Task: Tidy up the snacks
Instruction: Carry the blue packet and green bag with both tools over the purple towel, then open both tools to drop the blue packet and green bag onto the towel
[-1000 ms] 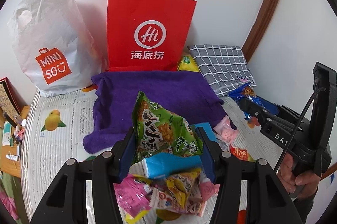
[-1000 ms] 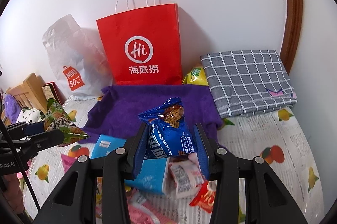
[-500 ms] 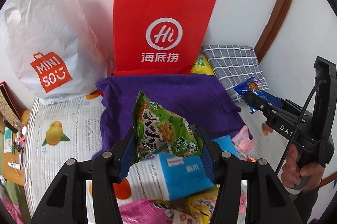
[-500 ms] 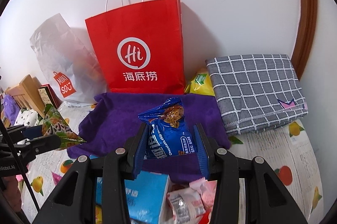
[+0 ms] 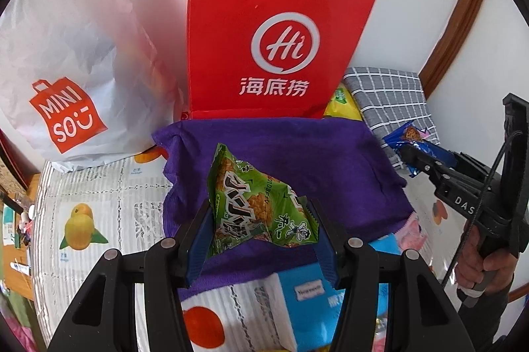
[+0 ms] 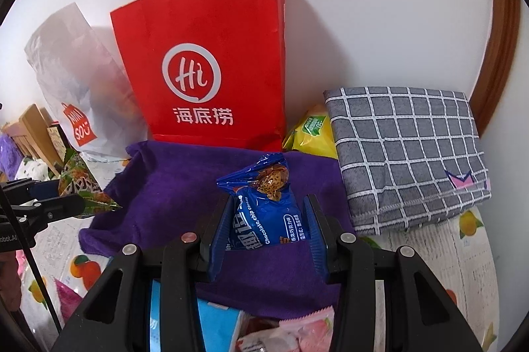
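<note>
Carry step: left gripper (image 5: pixel 261 226) clamped green snack packet (image 5: pixel 254 203), right gripper (image 6: pixel 267 229) clamped blue cookie packet (image 6: pixel 264 210), both over purple towel (image 5: pixel 297 153). Next: probably set both down.

The right gripper (image 6: pixel 266 219) clamps a blue cookie packet (image 6: pixel 264 206) at frame centre, above a purple towel (image 6: pixel 172 193). A red paper bag (image 6: pixel 205 61) stands behind, and a grey checked cloth (image 6: pixel 406 150) lies at right.

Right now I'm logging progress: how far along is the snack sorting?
Nothing looks placed: the purple towel lies bare. In hand: the left gripper grips a green snack packet, and the right gripper a blue cookie packet, both above the towel. Left: a blue pack and pink packets in front.
</note>
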`<state>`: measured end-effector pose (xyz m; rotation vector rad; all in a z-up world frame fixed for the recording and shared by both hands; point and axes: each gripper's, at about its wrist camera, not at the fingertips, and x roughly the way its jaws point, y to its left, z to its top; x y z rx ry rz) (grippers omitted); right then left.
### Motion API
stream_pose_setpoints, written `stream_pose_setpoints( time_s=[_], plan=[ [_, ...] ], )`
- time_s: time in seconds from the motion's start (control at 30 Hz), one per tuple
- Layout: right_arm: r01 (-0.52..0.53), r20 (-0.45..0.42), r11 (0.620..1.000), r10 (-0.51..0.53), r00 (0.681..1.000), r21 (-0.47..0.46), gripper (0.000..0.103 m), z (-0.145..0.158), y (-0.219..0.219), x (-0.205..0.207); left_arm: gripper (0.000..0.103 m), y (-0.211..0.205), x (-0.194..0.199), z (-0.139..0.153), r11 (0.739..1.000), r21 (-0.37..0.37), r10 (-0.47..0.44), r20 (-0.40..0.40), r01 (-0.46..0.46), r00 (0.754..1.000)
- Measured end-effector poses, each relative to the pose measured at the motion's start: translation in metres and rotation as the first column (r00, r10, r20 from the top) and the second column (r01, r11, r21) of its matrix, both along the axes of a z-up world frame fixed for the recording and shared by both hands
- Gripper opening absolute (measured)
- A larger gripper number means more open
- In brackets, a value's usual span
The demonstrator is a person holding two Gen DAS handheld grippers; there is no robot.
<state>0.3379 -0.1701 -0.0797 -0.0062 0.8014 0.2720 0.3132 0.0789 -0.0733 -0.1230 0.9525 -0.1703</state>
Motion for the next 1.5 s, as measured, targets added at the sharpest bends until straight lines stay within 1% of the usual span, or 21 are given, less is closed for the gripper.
stream_pose_setpoints(
  time_s=[0.17,0.4,0.57,0.83,1.07,1.13,1.37,1.4,1.43,1.5],
  plan=[
    [-0.021,-0.011,1.0,0.021,1.0,-0.01,0.043,-0.008,0.0,0.013,0.053,0.005,0.014,-0.012,1.0,-0.006,0.006,-0.028,-0.006,1.0],
    [-0.032,-0.07,0.999,0.031,0.997,-0.015,0.043,-0.03,-0.004,0.03,0.053,0.011,0.031,-0.031,1.0,-0.001,0.014,-0.074,-0.014,0.997],
    [-0.04,-0.11,0.999,0.038,0.993,-0.018,0.043,-0.043,-0.007,0.04,0.053,0.004,0.045,-0.045,0.999,0.038,0.01,-0.097,-0.007,0.995],
    [-0.057,-0.143,0.997,0.05,0.988,-0.047,0.043,-0.06,-0.001,0.051,0.053,-0.002,0.062,-0.063,0.999,0.039,0.001,-0.138,0.004,0.99],
    [-0.064,-0.18,0.996,0.052,0.982,-0.061,0.043,-0.073,0.002,0.057,0.054,-0.004,0.065,-0.075,0.999,0.046,-0.005,-0.164,0.013,0.986],
    [-0.066,-0.194,0.995,0.052,0.98,-0.068,0.043,-0.076,0.003,0.058,0.055,-0.006,0.066,-0.078,0.999,0.048,-0.008,-0.17,0.016,0.985],
    [-0.068,-0.221,0.995,0.052,0.974,-0.067,0.044,-0.085,0.006,0.061,0.055,-0.008,0.066,-0.078,0.999,0.038,-0.018,-0.179,0.025,0.984],
    [-0.067,-0.221,0.995,0.05,0.974,-0.069,0.045,-0.086,0.006,0.061,0.057,-0.008,0.065,-0.077,0.999,0.032,-0.023,-0.183,0.03,0.983],
    [-0.065,-0.221,0.995,0.048,0.974,-0.071,0.046,-0.086,0.006,0.06,0.063,-0.009,0.065,-0.077,0.999,0.021,-0.03,-0.192,0.035,0.981],
    [-0.06,-0.222,0.996,0.043,0.974,-0.071,0.046,-0.086,0.005,0.058,0.068,-0.01,0.062,-0.076,0.999,0.009,-0.037,-0.202,0.04,0.979]
  ],
)
